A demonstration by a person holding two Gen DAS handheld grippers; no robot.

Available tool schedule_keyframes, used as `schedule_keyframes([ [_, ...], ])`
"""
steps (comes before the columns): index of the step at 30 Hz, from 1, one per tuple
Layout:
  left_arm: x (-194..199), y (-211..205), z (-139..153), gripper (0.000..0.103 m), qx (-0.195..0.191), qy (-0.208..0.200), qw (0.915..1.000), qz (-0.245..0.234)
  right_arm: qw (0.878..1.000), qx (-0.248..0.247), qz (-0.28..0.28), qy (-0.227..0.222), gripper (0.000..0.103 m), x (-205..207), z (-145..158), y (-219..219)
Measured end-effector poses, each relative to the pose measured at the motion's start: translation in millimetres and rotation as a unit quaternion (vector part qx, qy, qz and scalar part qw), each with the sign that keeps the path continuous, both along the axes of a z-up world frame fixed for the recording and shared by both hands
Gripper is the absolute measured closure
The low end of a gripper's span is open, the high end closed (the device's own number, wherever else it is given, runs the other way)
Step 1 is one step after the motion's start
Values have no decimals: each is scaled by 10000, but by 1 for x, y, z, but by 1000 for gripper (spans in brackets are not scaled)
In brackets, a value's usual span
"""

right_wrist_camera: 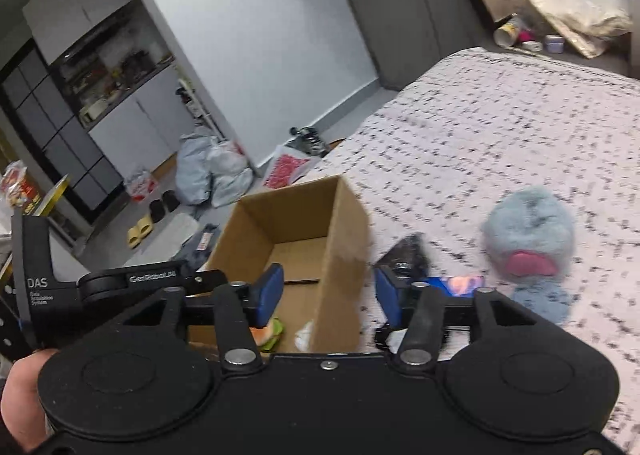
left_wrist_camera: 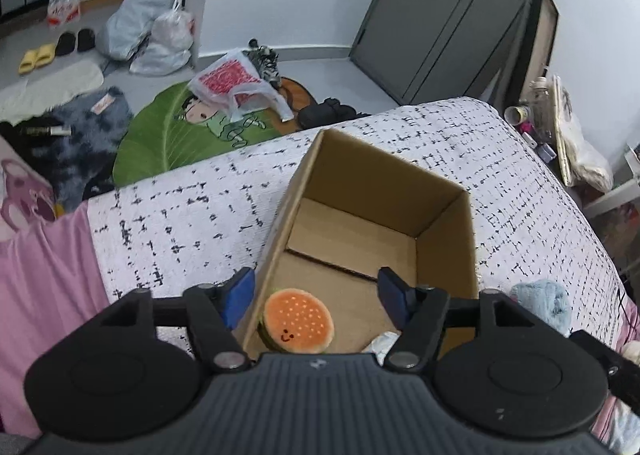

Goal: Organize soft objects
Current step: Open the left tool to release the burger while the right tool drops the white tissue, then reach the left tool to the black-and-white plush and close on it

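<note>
An open cardboard box stands on the bed. A hamburger plush with a smiley face lies inside it at the near end, beside a white soft item. My left gripper is open and empty, just above the burger. My right gripper is open and empty over the box's right wall; the burger and the white item show below it. A blue furry plush with a pink tongue lies on the bed right of the box; its edge shows in the left wrist view.
The bed has a white black-flecked cover and a pink sheet. A dark object and a blue packet lie between box and blue plush. The floor holds bags, slippers and a green leaf mat.
</note>
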State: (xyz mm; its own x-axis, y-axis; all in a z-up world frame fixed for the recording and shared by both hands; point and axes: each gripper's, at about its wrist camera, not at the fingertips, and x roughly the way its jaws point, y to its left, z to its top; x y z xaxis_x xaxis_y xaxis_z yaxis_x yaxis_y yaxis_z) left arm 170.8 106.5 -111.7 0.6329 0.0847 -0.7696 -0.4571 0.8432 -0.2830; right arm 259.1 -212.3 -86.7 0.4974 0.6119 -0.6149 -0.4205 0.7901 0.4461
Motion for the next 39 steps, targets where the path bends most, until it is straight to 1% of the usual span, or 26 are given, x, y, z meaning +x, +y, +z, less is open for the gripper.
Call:
schedule_keyframes([
  [2, -1, -5, 6, 29, 80, -57, 10000, -10, 9999, 58, -41, 71, 41, 0, 2, -10],
  [3, 0, -7, 9, 26, 110, -72, 9999, -17, 9999, 66, -68, 125, 40, 0, 2, -14],
  [5, 0, -13, 14, 24, 147, -93, 9998, -42, 9996, 54, -134, 222, 36, 1, 1, -21],
  [11, -2, -38, 26, 22, 133, -69, 9997, -204, 9990, 156, -290, 312, 29, -2, 1, -41],
  [18, 0, -77, 38, 22, 152, -129, 9986, -489, 9966, 250, -595, 506, 29, 3, -4, -70],
  [21, 2, -91, 42, 22, 186, -116, 9978, -626, 9939, 241, -838, 676, 29, 7, -10, -85],
  [23, 4, -99, 44, 22, 180, -97, 9974, -693, 9915, 320, -975, 796, 29, 9, -14, -94],
  [27, 8, -116, 47, 22, 232, -57, 9965, -797, 9889, 453, -1094, 901, 29, 13, -17, -107],
  [33, 16, -140, 44, 22, 215, 60, 9953, -944, 9834, 595, -1307, 1110, 29, 18, -25, -123],
  [39, 25, -162, 32, 22, 82, 218, 9931, -1146, 9772, 672, -1531, 1307, 28, 22, -35, -136],
])
